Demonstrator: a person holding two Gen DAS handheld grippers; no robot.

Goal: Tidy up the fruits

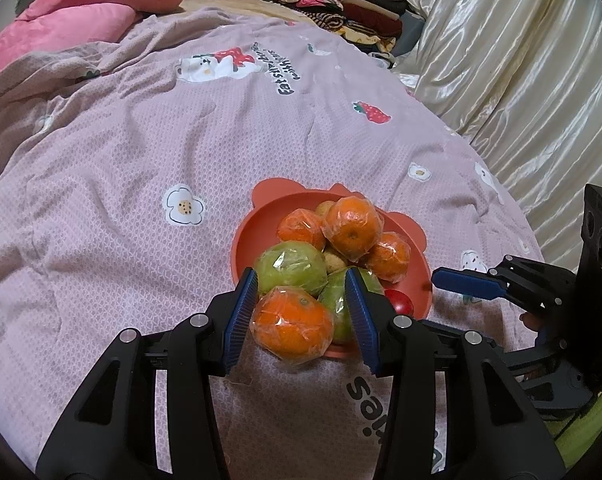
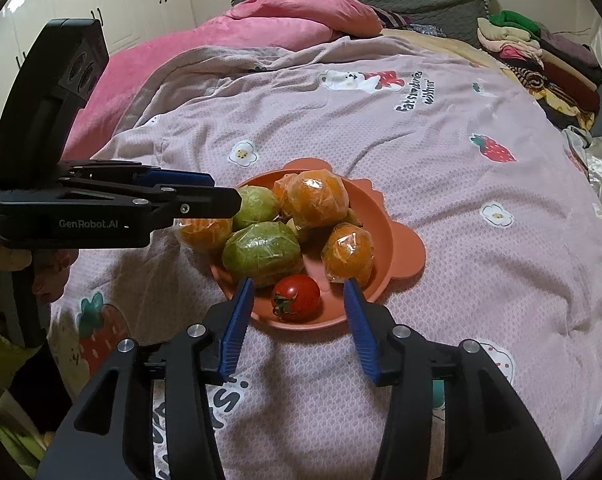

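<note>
An orange plate (image 1: 257,236) with ear-shaped tabs sits on the pink bedspread and holds wrapped oranges (image 1: 353,226), wrapped green fruits (image 1: 293,266) and a small red tomato (image 1: 399,300). My left gripper (image 1: 303,286) is open around a wrapped orange (image 1: 293,326) at the plate's near left rim; its pads stand beside the orange with gaps. In the right wrist view, my right gripper (image 2: 299,290) is open and empty just in front of the plate (image 2: 397,248), with the tomato (image 2: 297,298) between its fingertips' line. The left gripper (image 2: 205,196) reaches over the orange (image 2: 203,232) there.
The bedspread (image 1: 181,140) covers the whole bed. A pink duvet (image 2: 261,28) lies at the head. A stack of folded clothes (image 1: 341,4) sits at the far right corner. Shiny cream curtains (image 1: 521,60) hang along the right side.
</note>
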